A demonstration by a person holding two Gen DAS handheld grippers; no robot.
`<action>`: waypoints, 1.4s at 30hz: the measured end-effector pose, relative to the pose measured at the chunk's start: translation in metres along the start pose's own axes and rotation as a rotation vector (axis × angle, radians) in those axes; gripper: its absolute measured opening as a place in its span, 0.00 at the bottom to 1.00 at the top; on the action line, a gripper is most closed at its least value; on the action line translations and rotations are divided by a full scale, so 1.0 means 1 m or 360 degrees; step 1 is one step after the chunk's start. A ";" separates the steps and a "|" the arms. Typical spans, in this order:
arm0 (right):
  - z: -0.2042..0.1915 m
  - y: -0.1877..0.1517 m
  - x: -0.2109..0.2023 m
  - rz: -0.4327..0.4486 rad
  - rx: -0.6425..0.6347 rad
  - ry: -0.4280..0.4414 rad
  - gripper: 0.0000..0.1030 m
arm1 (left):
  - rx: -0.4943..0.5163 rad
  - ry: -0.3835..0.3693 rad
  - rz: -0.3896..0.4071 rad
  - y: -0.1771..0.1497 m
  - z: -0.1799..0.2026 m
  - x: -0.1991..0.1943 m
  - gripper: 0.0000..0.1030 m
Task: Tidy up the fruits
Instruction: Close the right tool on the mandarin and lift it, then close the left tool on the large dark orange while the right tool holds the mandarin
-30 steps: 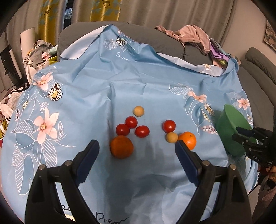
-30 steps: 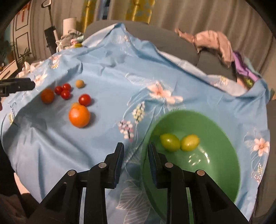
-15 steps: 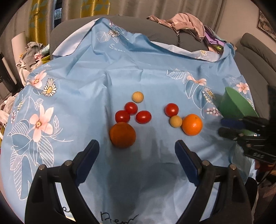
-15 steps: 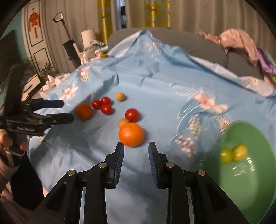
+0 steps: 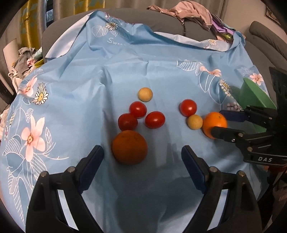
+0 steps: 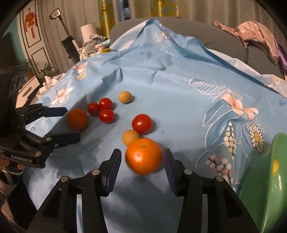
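Observation:
Fruits lie on a blue flowered cloth. My right gripper is open, its fingers either side of a bright orange, also seen in the left wrist view. A tan ball and a red tomato lie just beyond it. My left gripper is open and empty, with a darker orange just ahead between its fingertips. Three tomatoes and another tan ball lie behind it. A green bowl stands at the right.
The bowl holds a yellow-green fruit, mostly hidden by the rim. A grey sofa with piled clothes lies behind the cloth. Clutter and a cabinet stand at the left.
My right gripper has swung left from the bowl to the bright orange and opened around it. My left gripper moved slightly closer to the darker orange, staying open.

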State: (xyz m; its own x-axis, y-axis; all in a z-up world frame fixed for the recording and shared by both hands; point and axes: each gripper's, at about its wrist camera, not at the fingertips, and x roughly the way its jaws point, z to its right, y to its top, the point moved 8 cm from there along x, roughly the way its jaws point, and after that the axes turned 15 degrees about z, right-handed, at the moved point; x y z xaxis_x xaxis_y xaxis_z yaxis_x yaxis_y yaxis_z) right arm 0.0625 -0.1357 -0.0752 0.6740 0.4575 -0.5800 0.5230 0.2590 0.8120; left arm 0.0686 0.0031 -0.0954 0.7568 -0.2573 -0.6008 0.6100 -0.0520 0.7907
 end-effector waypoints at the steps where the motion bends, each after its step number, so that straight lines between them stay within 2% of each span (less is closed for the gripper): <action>1: 0.000 -0.001 0.004 -0.0015 -0.0009 -0.0007 0.46 | -0.0004 0.0000 -0.0006 -0.001 -0.001 0.001 0.86; 5: 0.001 -0.005 0.015 -0.0066 0.0005 -0.0009 0.46 | -0.0007 -0.0012 -0.0013 -0.003 -0.003 0.002 0.83; 8: 0.002 -0.006 0.008 -0.0030 0.0038 0.0004 0.46 | -0.0037 -0.0022 -0.0001 -0.002 -0.007 0.002 0.78; 10: -0.002 -0.006 -0.001 0.0010 0.0069 0.0065 0.46 | -0.0043 -0.0015 0.0008 -0.002 -0.009 0.002 0.75; 13: -0.008 -0.008 -0.012 0.0059 0.0051 0.0094 0.46 | -0.0057 -0.0001 0.0071 0.005 -0.009 -0.003 0.73; 16: -0.011 -0.009 -0.020 0.0094 0.0082 0.0150 0.46 | -0.0062 -0.0087 0.0163 0.013 0.000 -0.013 0.73; 18: -0.012 -0.007 -0.023 0.0115 0.0099 0.0164 0.46 | -0.0017 -0.0135 0.0140 0.013 0.009 -0.012 0.73; 20: -0.011 -0.006 -0.025 0.0129 0.0116 0.0168 0.46 | 0.0058 -0.0079 0.0112 0.011 0.011 -0.007 0.73; 24: -0.011 -0.006 -0.026 0.0141 0.0117 0.0184 0.46 | 0.0112 -0.0039 0.0080 0.014 0.009 0.002 0.72; 27: -0.011 -0.007 -0.027 0.0155 0.0125 0.0195 0.46 | 0.0209 0.0010 0.0054 0.014 0.010 0.011 0.71; 31: -0.008 -0.006 -0.029 0.0176 0.0142 0.0193 0.46 | 0.0312 0.0059 0.0016 0.011 0.006 0.018 0.61; 34: -0.004 -0.006 -0.032 0.0188 0.0158 0.0181 0.46 | 0.0392 0.0080 -0.0034 0.007 0.001 0.023 0.43; 40: 0.002 -0.007 -0.033 0.0197 0.0177 0.0160 0.46 | 0.0585 0.0067 -0.0092 0.003 0.002 0.025 0.41; 42: 0.002 -0.006 -0.034 0.0202 0.0176 0.0159 0.46 | 0.0598 0.0063 -0.0102 0.002 0.002 0.025 0.40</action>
State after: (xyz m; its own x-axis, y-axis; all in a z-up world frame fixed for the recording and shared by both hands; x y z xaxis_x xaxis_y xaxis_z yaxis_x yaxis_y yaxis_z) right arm 0.0373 -0.1546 -0.0606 0.6860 0.5639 -0.4598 0.4951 0.1012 0.8629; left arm 0.0887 -0.0052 -0.1089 0.7329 -0.2048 -0.6488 0.5335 -0.4188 0.7349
